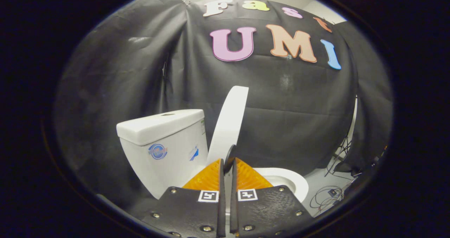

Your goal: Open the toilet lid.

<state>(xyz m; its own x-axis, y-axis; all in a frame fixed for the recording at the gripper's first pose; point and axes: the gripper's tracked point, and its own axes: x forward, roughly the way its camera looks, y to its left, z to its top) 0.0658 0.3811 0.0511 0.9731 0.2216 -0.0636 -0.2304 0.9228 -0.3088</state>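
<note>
The gripper (pixel 229 165) has its jaws nearly together, pinching the lower edge of the toilet lid (pixel 230 120). The lid stands raised, almost upright, beside the tank (pixel 161 139). The seat (pixel 286 180) lies beyond, away from the tank.

toilet bowl (pixel 291 183) largely hidden behind the gripper (pixel 228 164), lid's (pixel 230 122) lower edge covered by its fingers

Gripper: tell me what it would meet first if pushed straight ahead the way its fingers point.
The gripper has its fingers nearly together on the raised toilet lid, so the lid lies first in its line. Behind the lid stands the tank, though depth is unclear.
</note>
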